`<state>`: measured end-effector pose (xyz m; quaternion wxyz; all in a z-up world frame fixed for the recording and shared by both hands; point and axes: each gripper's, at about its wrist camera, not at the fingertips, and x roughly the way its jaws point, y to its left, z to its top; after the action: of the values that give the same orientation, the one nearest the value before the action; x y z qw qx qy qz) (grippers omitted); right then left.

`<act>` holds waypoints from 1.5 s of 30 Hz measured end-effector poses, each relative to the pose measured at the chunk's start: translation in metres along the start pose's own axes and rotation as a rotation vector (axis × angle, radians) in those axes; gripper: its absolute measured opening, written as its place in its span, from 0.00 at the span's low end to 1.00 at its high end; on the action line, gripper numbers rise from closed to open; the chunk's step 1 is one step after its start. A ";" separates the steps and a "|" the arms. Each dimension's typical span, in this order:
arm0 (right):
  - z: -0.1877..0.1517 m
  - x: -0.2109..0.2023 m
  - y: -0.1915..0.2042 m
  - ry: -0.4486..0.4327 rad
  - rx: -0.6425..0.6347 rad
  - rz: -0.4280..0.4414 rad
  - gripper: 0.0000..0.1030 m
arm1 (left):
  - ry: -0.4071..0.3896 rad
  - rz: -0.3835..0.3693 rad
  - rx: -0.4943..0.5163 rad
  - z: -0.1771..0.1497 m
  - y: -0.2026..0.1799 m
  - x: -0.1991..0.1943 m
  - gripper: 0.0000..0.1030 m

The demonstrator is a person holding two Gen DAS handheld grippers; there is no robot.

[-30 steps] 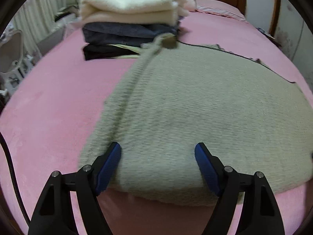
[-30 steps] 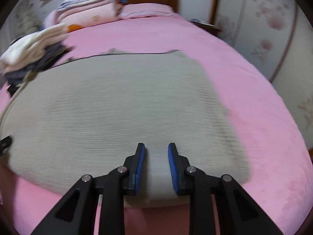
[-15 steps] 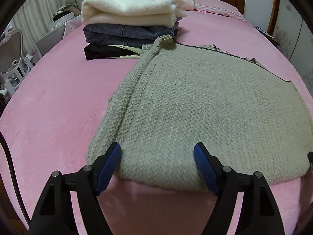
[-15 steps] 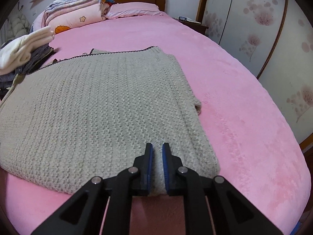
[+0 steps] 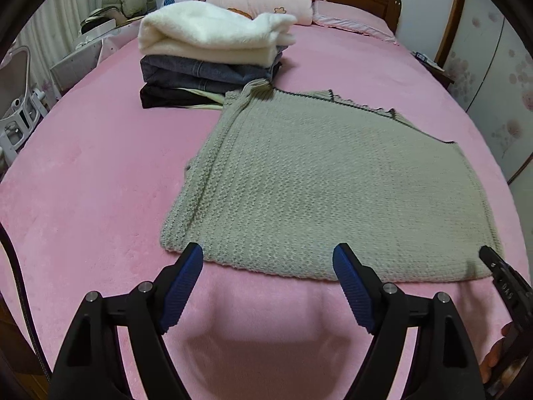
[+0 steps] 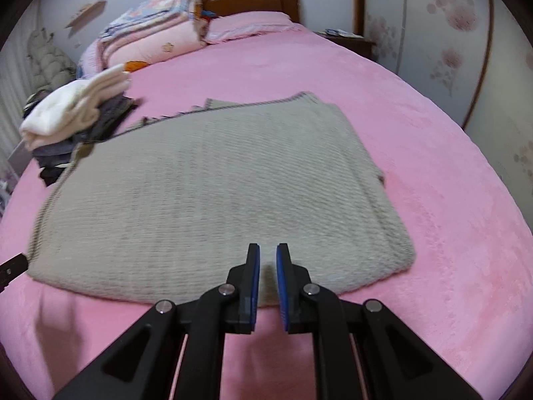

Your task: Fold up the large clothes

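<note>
A grey-beige knit sweater [image 5: 316,193] lies folded flat in a wide rectangle on the pink bed [image 5: 83,183]. In the left wrist view my left gripper [image 5: 266,253] hovers just above and in front of the sweater's near edge, jaws wide and opening, nothing between them. My right gripper [image 6: 267,250] is shut and empty over the near edge of the sweater [image 6: 206,193], toward its right side. Its black tip [image 5: 499,273] also shows at the sweater's near right corner, with a hand [image 5: 496,356] behind it.
A stack of folded clothes [image 5: 213,63], white on top of dark denim, touches the sweater's far left corner. Folded quilts [image 6: 150,40] and a wooden headboard [image 6: 246,0] lie at the far end. A nightstand [image 6: 346,38] and wardrobe doors [image 6: 449,50] stand to the right.
Both grippers have lifted and drawn back from the sweater, so its near edge now lies at or ahead of the fingertips. The sweater itself has stayed flat.
</note>
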<state>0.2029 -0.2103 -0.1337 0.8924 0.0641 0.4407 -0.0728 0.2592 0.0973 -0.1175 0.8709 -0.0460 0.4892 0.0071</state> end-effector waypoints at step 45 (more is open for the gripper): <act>0.040 0.035 0.067 -0.070 -0.170 0.139 0.10 | -0.085 -0.398 -0.507 -0.002 0.064 0.111 0.17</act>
<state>0.2670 -0.1538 -0.1339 0.9123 0.0161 0.4084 0.0249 0.3116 0.1575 -0.2182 0.8357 -0.3559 0.4165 -0.0397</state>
